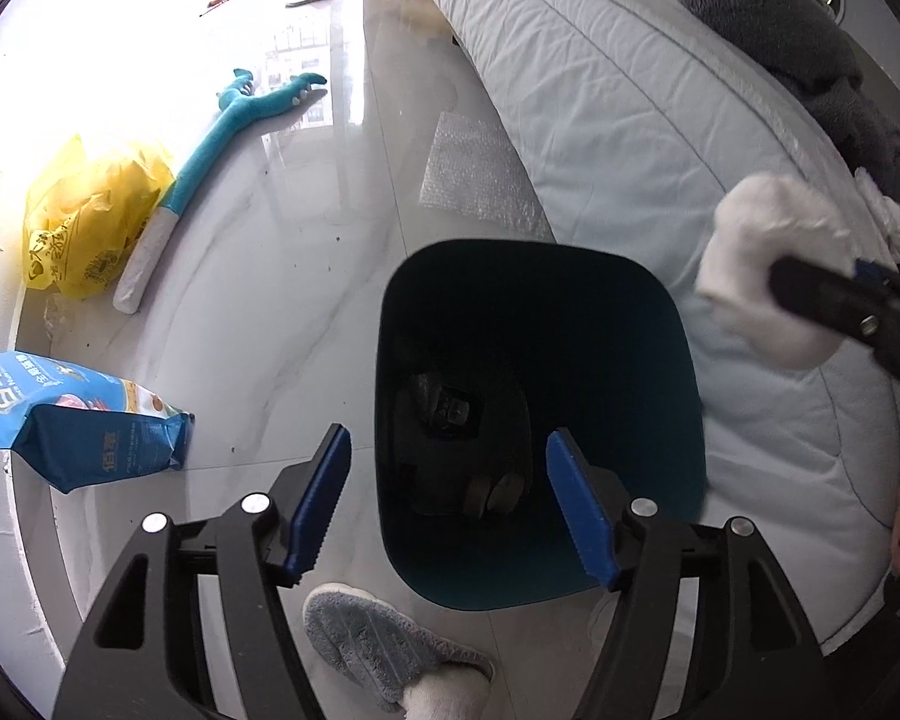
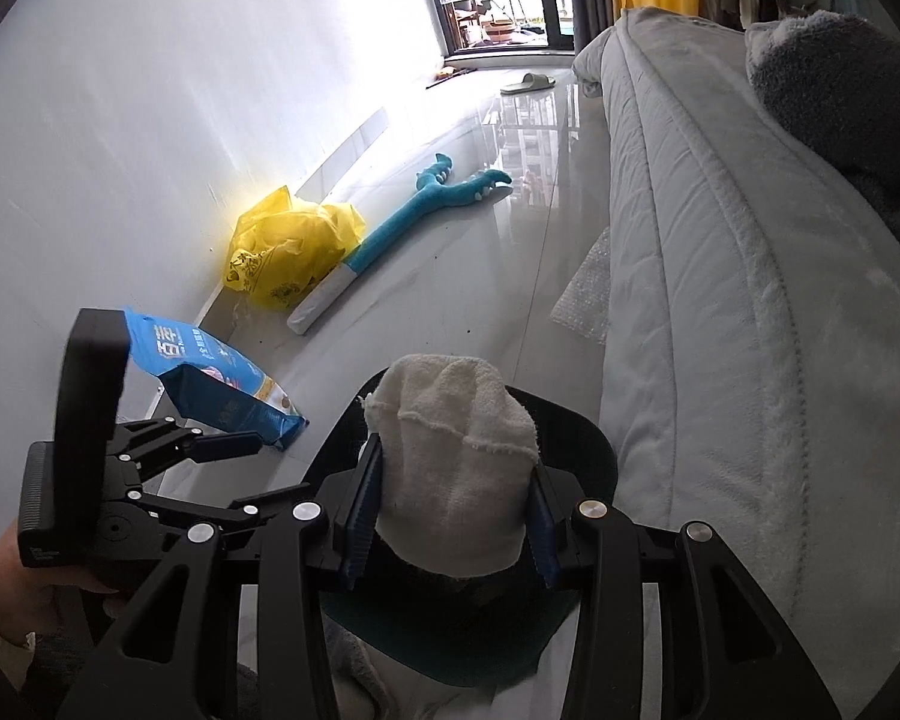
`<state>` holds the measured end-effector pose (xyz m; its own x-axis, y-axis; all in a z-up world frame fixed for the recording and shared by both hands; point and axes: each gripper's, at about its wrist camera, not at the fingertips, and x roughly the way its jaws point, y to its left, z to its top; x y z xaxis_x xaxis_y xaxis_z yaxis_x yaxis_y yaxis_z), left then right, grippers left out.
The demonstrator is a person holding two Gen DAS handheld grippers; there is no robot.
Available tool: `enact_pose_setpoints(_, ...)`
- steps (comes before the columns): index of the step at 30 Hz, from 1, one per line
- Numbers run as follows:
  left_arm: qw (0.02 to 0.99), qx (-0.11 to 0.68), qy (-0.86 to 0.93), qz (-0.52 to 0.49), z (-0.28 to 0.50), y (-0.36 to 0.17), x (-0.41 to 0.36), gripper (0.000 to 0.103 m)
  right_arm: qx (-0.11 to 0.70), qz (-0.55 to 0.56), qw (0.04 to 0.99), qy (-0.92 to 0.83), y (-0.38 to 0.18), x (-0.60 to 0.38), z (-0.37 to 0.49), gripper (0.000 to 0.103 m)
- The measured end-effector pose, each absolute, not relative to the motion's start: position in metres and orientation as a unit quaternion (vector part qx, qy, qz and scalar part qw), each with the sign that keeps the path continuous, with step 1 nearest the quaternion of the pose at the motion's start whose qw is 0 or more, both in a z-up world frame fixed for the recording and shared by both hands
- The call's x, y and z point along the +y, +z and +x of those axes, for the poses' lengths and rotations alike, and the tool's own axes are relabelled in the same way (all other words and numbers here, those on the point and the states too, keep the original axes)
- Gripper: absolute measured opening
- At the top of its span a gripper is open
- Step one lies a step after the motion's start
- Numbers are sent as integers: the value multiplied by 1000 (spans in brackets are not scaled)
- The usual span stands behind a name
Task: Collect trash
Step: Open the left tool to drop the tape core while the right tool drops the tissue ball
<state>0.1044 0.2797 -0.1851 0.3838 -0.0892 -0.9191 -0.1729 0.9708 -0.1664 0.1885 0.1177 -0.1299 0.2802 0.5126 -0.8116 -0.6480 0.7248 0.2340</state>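
Carrying the white cloth (image 2: 456, 468) in your right gripper (image 2: 453, 525), bring it over the mouth of the dark bin (image 1: 570, 324) before you let go, so it falls inside, not on the rim or the bed (image 1: 600, 120) beside it. Keep your left gripper (image 1: 450, 501), jaws apart and empty above the bin, clear of the drop. It looks like soft, fuzzy towelling, bunched and stitched along a frayed hem.
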Motion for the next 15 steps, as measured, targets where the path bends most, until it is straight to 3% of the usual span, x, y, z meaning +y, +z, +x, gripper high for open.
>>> enact_pose_setpoints(15,886,449,34,-111,92,-129,295,82,538,-100,764,342,-185,141,190,44)
